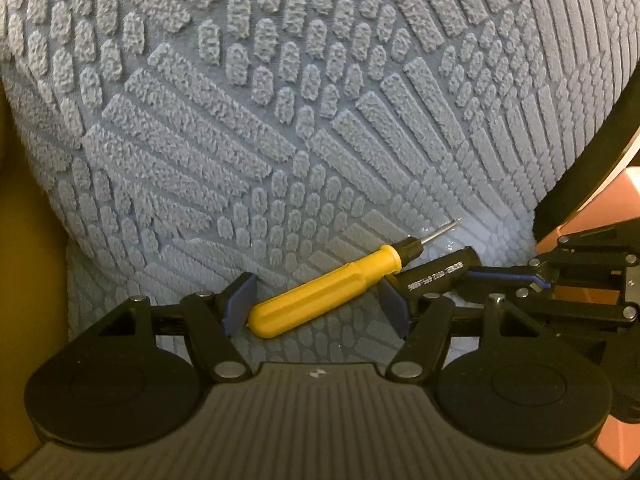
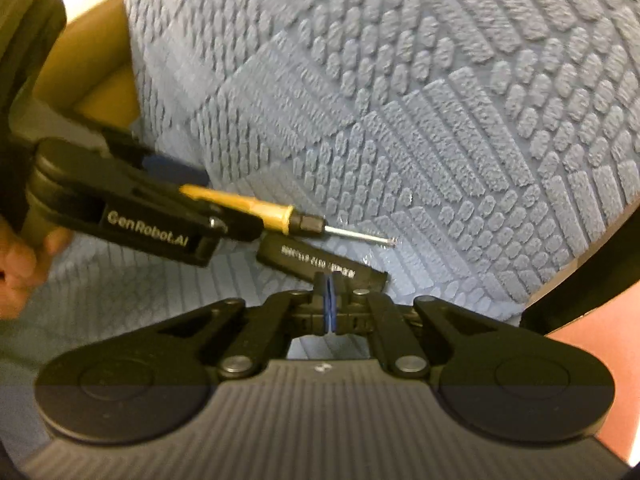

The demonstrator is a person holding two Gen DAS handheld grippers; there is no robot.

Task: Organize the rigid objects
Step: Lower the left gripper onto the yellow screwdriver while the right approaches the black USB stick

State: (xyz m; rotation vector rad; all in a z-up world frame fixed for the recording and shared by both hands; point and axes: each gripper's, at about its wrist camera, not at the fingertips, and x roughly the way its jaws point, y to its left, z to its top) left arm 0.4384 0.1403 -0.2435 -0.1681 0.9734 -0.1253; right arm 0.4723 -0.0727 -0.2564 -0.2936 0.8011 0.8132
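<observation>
The yellow plastic-handled screwdriver [image 1: 326, 292] lies on the blue-grey textured fabric cushion [image 1: 280, 120], its metal tip angled toward the cushion's rising back. The left tongs [image 1: 316, 304] stand apart, one blue pad on each side of the handle, neither visibly pressing it. Just beside the screwdriver lies a black rectangular bar with white lettering [image 2: 320, 260]. The right tongs [image 2: 329, 304] are together, pads meeting at the bar's near edge; whether they pinch it cannot be told.

"GenRobot.AI" stands in white on the left gripper [image 2: 224, 216] arm at nine o'clock; the black bar [image 2: 320, 266] bears white print, upside down and unreadable
</observation>
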